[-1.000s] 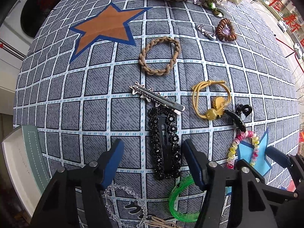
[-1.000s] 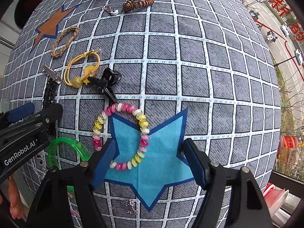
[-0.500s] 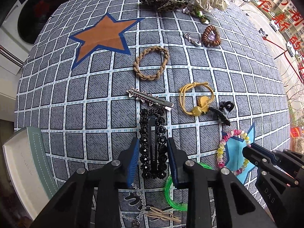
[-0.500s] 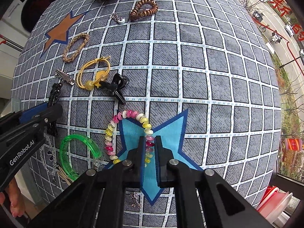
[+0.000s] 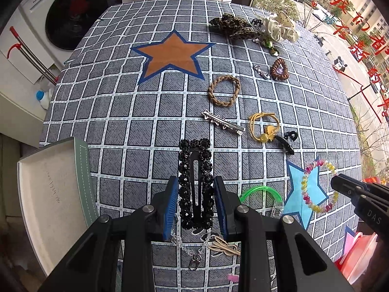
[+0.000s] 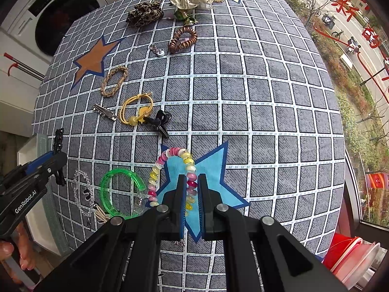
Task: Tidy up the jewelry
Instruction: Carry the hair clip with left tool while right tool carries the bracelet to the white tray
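The left gripper [image 5: 196, 203] has its fingers clamped on the black beaded clip [image 5: 196, 170], low at centre frame. The right gripper [image 6: 191, 196] pinches the pastel bead bracelet [image 6: 170, 170] over the blue star [image 6: 214, 170].

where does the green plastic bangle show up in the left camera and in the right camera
Left wrist view: the green bangle lies low and right of centre, just right of the left tongs.
Right wrist view: it lies lower left, left of the right tongs.
Shared landmark: the light blue star beside it on the cloth.
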`<action>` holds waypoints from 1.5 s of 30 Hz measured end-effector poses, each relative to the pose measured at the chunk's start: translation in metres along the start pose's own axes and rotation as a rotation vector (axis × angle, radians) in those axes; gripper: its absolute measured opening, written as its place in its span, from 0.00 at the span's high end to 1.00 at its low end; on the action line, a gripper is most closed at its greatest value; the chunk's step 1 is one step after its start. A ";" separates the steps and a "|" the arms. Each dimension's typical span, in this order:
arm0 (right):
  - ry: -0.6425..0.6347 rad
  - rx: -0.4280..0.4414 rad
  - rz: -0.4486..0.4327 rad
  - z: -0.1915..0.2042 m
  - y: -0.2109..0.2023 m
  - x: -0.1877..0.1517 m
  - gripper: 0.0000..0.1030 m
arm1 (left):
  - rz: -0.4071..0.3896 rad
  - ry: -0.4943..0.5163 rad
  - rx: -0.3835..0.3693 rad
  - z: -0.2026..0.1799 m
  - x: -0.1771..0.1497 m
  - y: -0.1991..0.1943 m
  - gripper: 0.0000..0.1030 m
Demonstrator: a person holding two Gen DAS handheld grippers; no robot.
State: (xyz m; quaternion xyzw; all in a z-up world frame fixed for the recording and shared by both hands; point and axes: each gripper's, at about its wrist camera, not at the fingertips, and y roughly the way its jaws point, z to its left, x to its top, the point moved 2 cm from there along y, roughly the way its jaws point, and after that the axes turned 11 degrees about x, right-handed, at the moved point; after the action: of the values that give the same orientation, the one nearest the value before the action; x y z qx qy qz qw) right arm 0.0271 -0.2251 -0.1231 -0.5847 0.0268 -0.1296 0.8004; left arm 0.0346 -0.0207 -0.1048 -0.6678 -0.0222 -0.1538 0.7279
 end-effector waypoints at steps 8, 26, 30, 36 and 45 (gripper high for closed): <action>-0.096 0.065 -0.016 0.042 -0.013 -0.007 0.91 | -0.017 -0.096 0.014 0.061 -0.004 0.001 0.65; -0.433 0.294 0.086 0.269 0.053 0.004 0.91 | 0.018 -0.377 0.192 0.238 -0.039 0.025 0.65; -0.459 0.317 0.116 0.301 0.076 0.004 0.91 | 0.029 -0.388 0.223 0.255 -0.037 0.044 0.65; -0.459 0.301 0.154 0.322 0.115 0.010 0.91 | 0.043 -0.377 0.235 0.260 -0.030 0.072 0.64; -0.472 0.267 0.195 0.331 0.154 0.016 0.91 | 0.060 -0.337 0.271 0.253 -0.030 0.095 0.64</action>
State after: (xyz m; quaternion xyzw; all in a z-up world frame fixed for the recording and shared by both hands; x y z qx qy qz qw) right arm 0.1342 0.1219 -0.1626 -0.4830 -0.1217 0.0853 0.8629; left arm 0.0740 0.2388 -0.1766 -0.5804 -0.1442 -0.0137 0.8014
